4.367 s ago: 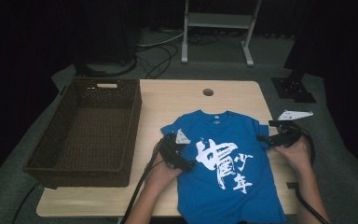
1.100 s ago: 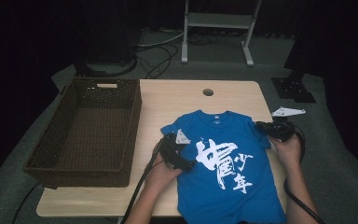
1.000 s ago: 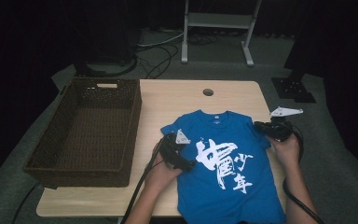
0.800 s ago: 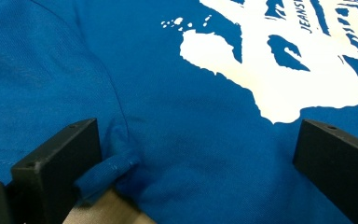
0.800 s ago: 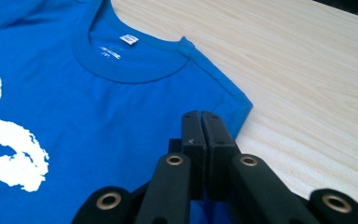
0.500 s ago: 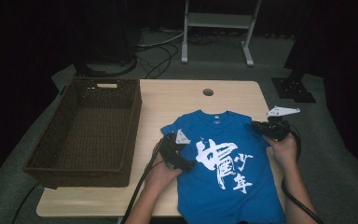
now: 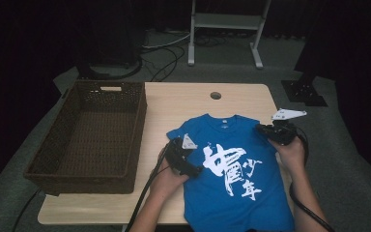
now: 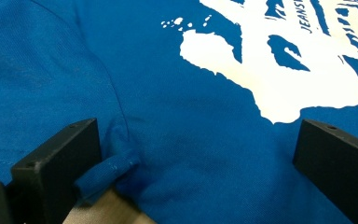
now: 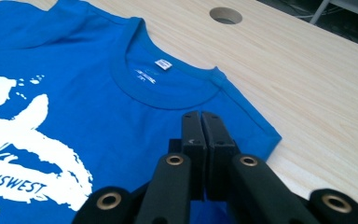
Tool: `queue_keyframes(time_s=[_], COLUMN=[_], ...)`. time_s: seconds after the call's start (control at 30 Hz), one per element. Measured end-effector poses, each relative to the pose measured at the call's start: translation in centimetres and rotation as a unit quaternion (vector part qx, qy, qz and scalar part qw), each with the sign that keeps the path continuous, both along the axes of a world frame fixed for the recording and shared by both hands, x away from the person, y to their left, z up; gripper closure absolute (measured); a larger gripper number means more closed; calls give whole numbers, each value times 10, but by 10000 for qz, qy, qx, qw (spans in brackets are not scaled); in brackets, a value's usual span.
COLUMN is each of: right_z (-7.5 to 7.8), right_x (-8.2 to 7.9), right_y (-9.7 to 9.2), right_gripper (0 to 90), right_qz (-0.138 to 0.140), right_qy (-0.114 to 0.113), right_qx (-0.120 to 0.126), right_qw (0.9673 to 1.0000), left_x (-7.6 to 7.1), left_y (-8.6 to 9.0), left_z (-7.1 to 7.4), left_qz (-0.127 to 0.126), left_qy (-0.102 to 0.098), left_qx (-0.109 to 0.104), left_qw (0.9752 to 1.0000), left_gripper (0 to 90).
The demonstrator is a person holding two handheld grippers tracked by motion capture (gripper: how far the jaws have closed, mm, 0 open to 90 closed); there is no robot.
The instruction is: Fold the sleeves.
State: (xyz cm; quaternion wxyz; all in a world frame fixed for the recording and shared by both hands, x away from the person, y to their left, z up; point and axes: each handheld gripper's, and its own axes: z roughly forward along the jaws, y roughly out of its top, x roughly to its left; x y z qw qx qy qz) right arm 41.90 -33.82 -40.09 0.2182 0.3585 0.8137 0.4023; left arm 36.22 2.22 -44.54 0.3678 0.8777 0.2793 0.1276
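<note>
A blue T-shirt (image 7: 232,179) with a white print lies flat, front up, on the right half of the wooden table (image 7: 183,101), its collar toward the far side. My left gripper (image 7: 193,169) rests at the shirt's left side under the sleeve. In the left gripper view its jaws stand wide apart over the blue cloth (image 8: 191,93), the left one beside a small fold at the shirt's edge (image 8: 109,170). My right gripper (image 7: 262,128) hovers over the shirt's right shoulder. Its jaws (image 9: 200,116) are pressed together, with no cloth seen between them, just short of the collar (image 9: 163,100).
A dark wicker basket (image 7: 137,121) takes up the table's left side. A round cable hole (image 7: 215,95) sits near the far edge. Bare wood lies right of the sleeve (image 9: 317,93). A metal stand (image 7: 222,29) and cables are on the floor behind.
My right gripper has shifted a little to the left and away from me, over the shirt's right shoulder. The left gripper and the shirt have stayed put.
</note>
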Motion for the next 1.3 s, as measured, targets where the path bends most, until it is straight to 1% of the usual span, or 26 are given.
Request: queue_keyframes(time_s=[0.27,0.43,0.5,0.83,0.9,1.03,1.17,1.23,1.3], right_z=[5,3,2,3,3,4,6,6,6], right_x=[-2,-2,-1,-2,-2,-3,-5,-6,-8], right_y=[12,19,21,23,22,22,18,15,13], right_gripper=[888,887,885,842,814,724,569,523,456], right_qz=[185,286,308,362,368,371,335,341,319], right_qy=[-64,-22,9,18,11,1,42,76,93], right_qx=[-71,-197,-210,-158,-136,-23,154,220,257], right_qw=[9998,9994,9993,9992,9992,9993,9993,9991,9991], left_x=[0,0,0,0,0,0,0,0,0], left_y=[0,0,0,0,0,0,0,0,0], left_z=[0,0,0,0,0,0,0,0,0], left_qz=[-3,-6,-7,-6,-6,-2,-1,0,0], left_qy=[-1,-1,0,0,0,0,0,0,-1], left_qx=[4,8,8,7,8,1,1,0,0], left_qw=[10000,10000,10000,10000,10000,10000,10000,10000,10000], left_gripper=[1,1,1,2,1,1,1,1,1])
